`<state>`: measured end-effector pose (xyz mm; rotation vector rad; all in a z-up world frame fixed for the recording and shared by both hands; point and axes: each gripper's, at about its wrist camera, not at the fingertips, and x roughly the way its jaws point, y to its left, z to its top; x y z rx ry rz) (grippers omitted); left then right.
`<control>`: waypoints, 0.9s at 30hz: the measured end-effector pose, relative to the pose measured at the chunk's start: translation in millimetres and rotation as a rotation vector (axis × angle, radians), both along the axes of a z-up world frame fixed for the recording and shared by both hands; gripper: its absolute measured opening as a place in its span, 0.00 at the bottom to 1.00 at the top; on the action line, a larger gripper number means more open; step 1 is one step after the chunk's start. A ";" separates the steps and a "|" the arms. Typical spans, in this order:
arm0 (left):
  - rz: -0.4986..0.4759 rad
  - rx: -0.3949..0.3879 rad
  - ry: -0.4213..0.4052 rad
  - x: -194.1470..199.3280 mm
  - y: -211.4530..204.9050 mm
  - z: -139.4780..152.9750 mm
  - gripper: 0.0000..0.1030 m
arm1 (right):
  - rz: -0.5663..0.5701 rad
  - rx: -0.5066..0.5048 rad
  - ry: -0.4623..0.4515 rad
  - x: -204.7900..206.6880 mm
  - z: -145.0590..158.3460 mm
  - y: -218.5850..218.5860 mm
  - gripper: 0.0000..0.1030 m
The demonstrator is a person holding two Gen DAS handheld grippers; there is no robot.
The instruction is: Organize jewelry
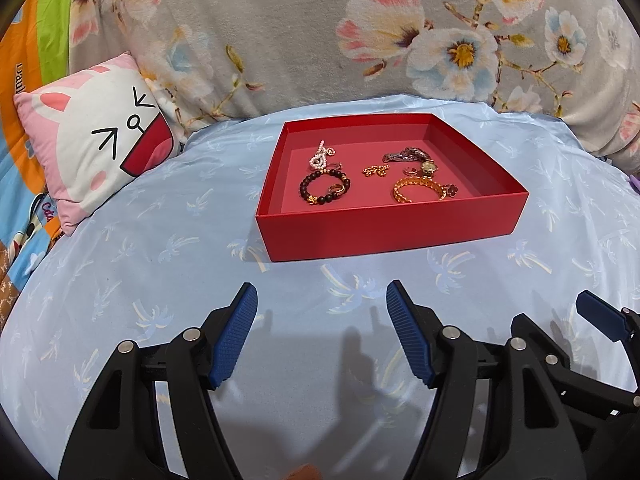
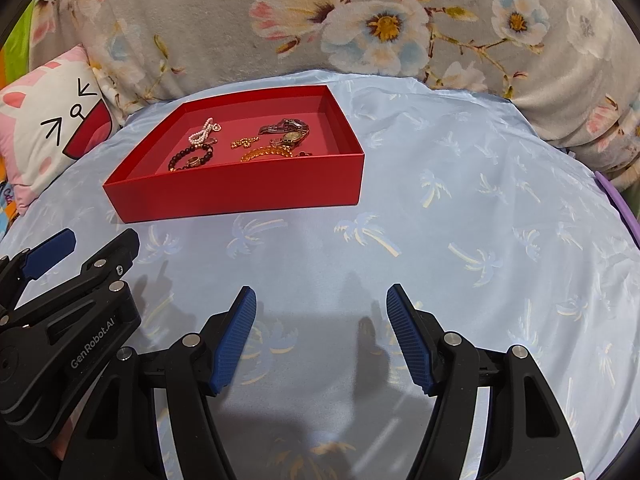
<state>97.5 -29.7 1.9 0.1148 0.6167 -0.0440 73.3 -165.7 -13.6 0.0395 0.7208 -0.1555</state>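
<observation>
A red open box point(image 1: 384, 232) point(image 2: 240, 196) sits on the light blue cloth. Inside lie a dark bead bracelet point(image 1: 324, 188) point(image 2: 190, 159), a pink-white bead piece point(image 1: 319, 158) point(image 2: 205, 130), a small gold chain point(image 1: 375, 171) point(image 2: 243, 143), a gold bangle point(image 1: 418, 190) point(image 2: 266, 153), and a watch with a dark strap point(image 1: 412, 158) point(image 2: 288, 130). My left gripper point(image 1: 322, 332) is open and empty, well in front of the box. My right gripper point(image 2: 322, 336) is open and empty, in front of the box and to its right. Each gripper shows at the edge of the other's view.
A cartoon rabbit pillow point(image 1: 92, 140) point(image 2: 44, 128) lies left of the box. A grey floral blanket point(image 1: 320, 32) point(image 2: 360, 20) rises behind it. The blue palm-print cloth point(image 1: 160, 240) point(image 2: 460, 220) spreads around the box. A purple edge point(image 2: 618, 204) shows at the far right.
</observation>
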 end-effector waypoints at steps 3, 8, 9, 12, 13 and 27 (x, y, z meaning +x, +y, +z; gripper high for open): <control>0.001 -0.002 0.001 0.4 -0.3 -0.3 0.63 | -0.001 0.000 0.001 0.2 -0.2 -0.1 0.65; 0.000 -0.004 0.001 -1.2 -0.9 0.5 0.63 | -0.001 0.000 0.004 0.7 -0.5 0.0 0.65; 0.000 -0.004 0.001 -0.5 -0.8 0.1 0.63 | -0.001 0.000 0.005 0.9 -0.7 -0.3 0.65; -0.001 -0.006 0.002 -0.8 -1.8 0.0 0.63 | 0.000 0.001 0.004 0.5 -0.5 -0.1 0.65; 0.000 -0.005 0.001 -0.6 -1.3 -0.1 0.63 | -0.001 0.000 0.004 0.7 -0.6 -0.2 0.65; -0.005 -0.007 -0.002 -1.4 -3.1 -0.1 0.63 | -0.003 0.000 0.005 0.7 -0.7 -0.3 0.65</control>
